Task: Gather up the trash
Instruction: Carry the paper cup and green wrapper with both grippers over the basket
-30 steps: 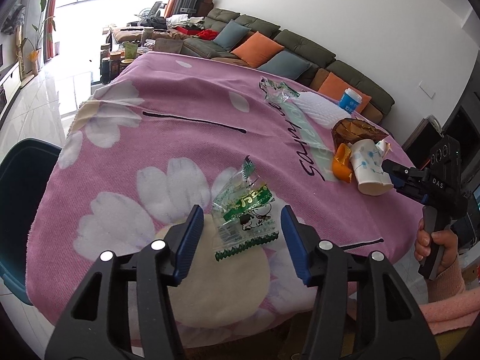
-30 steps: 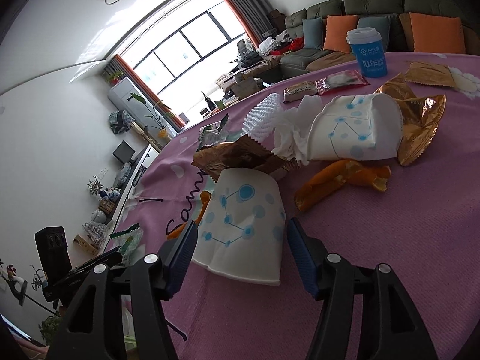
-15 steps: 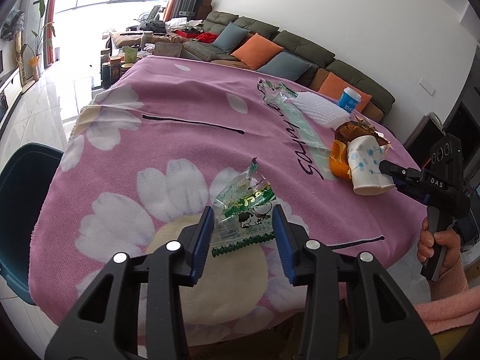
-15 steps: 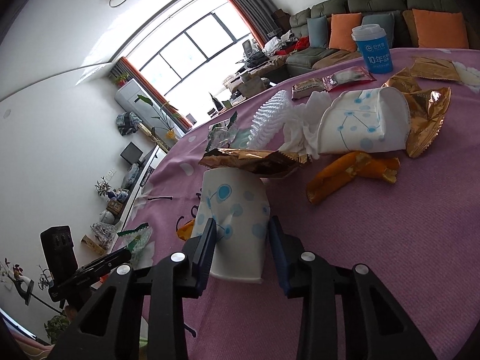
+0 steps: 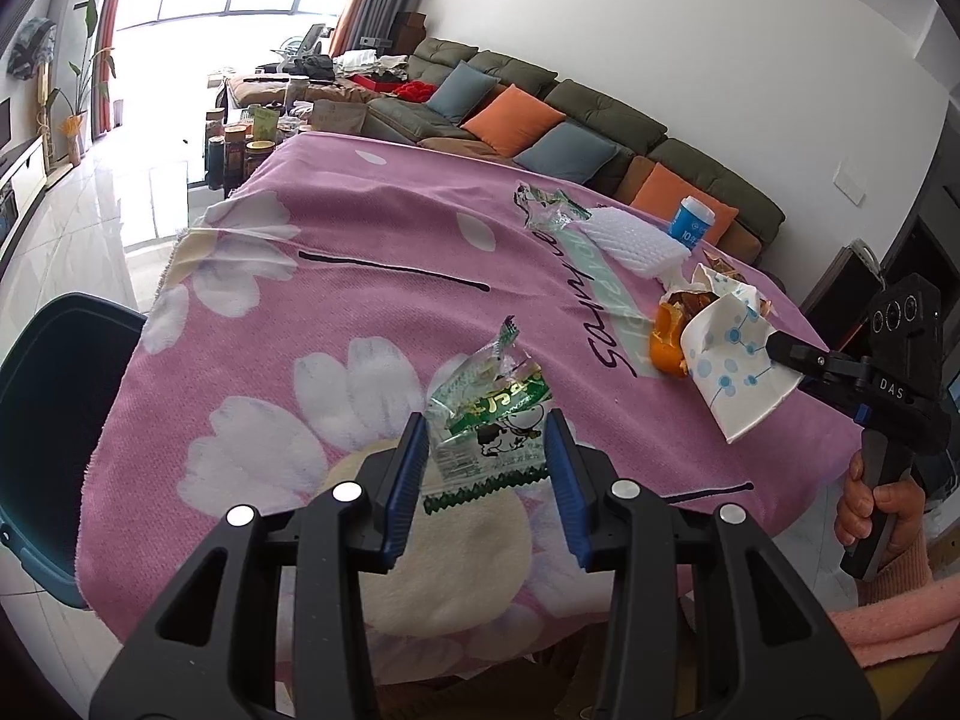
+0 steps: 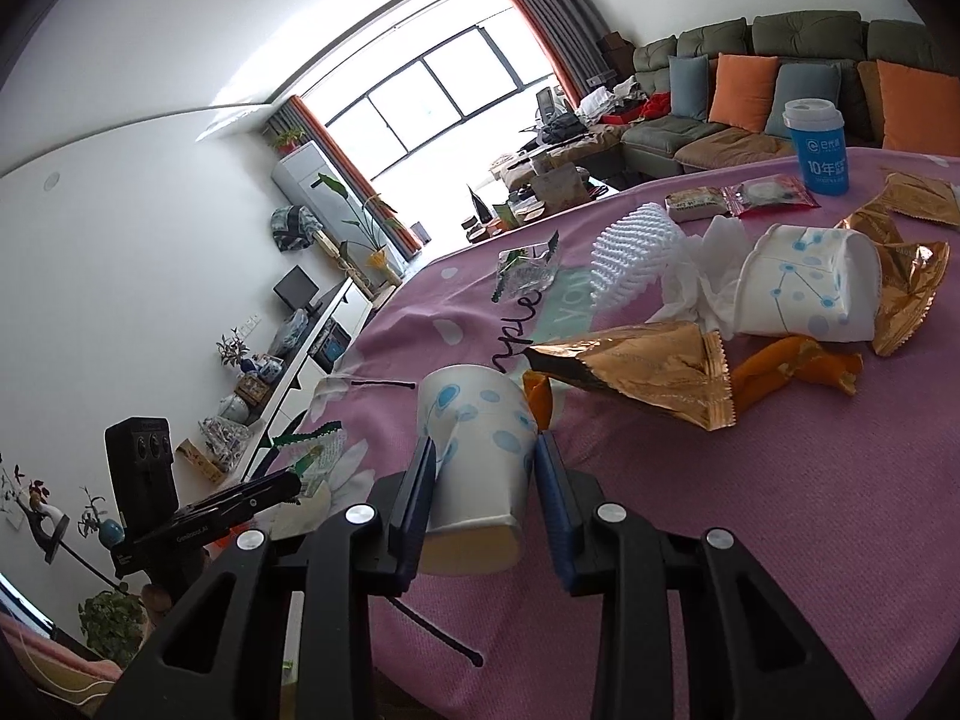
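My left gripper (image 5: 486, 450) is shut on a green and clear snack wrapper (image 5: 489, 420), held just above the pink flowered tablecloth (image 5: 336, 252). My right gripper (image 6: 483, 468) is shut on a white paper cup with blue dots (image 6: 474, 438), lifted and tilted off the cloth; it also shows in the left wrist view (image 5: 735, 366). On the cloth lie a gold foil wrapper (image 6: 648, 369), orange peel (image 6: 792, 369), a second dotted cup (image 6: 810, 291) with crumpled tissue (image 6: 702, 282), and a white foam net (image 6: 630, 255).
A dark blue bin (image 5: 54, 420) stands on the floor left of the table. A blue takeaway cup (image 6: 819, 147), a red packet (image 6: 765, 192), a clear wrapper (image 6: 528, 267) and more gold wrappers (image 6: 921, 198) lie farther back. A sofa (image 5: 570, 120) stands behind.
Both grippers have closed: the left on the snack wrapper, the right on the dotted paper cup. Both items have been lifted, and the cup has pulled away from the gold wrapper.
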`<action>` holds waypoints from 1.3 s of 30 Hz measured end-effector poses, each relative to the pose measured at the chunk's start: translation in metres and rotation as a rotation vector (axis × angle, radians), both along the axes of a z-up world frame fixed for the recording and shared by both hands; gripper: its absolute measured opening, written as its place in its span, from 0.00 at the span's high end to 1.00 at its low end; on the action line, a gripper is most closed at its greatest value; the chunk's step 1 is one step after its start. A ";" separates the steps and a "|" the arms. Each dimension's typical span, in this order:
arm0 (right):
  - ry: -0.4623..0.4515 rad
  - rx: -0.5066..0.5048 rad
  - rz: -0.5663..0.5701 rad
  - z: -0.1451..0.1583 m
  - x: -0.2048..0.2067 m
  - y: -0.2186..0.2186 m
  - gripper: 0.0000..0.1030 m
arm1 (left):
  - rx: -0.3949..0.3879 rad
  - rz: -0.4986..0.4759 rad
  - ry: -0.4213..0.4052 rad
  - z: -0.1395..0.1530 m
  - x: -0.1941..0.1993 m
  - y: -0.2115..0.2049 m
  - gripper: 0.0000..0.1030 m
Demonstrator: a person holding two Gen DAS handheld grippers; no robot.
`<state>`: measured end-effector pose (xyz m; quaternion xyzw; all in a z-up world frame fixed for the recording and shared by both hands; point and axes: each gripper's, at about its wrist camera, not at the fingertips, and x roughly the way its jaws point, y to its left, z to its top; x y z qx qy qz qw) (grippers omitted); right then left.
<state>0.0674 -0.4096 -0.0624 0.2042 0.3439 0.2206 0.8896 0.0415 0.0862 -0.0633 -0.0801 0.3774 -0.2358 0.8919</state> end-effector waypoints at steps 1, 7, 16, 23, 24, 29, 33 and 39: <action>-0.003 -0.003 0.011 0.000 0.001 0.005 0.69 | 0.001 0.003 -0.002 0.001 -0.001 0.001 0.62; -0.007 0.006 0.081 -0.001 0.008 0.032 0.69 | -0.004 0.020 -0.014 0.005 -0.006 0.007 0.62; -0.011 0.043 0.169 0.000 0.024 0.064 0.69 | 0.005 0.061 -0.038 0.014 -0.014 0.024 0.62; -0.013 0.066 0.235 0.006 0.037 0.087 0.69 | 0.012 0.101 -0.052 0.020 -0.021 0.038 0.62; -0.014 0.067 0.243 0.006 0.039 0.091 0.69 | 0.012 0.108 -0.053 0.021 -0.022 0.040 0.62; -0.017 0.070 0.293 0.010 0.046 0.109 0.69 | 0.015 0.145 -0.059 0.025 -0.026 0.054 0.62; -0.016 0.074 0.335 0.012 0.053 0.125 0.69 | 0.019 0.182 -0.067 0.029 -0.030 0.067 0.62; -0.023 0.080 0.400 0.018 0.066 0.152 0.69 | 0.025 0.254 -0.078 0.035 -0.036 0.093 0.62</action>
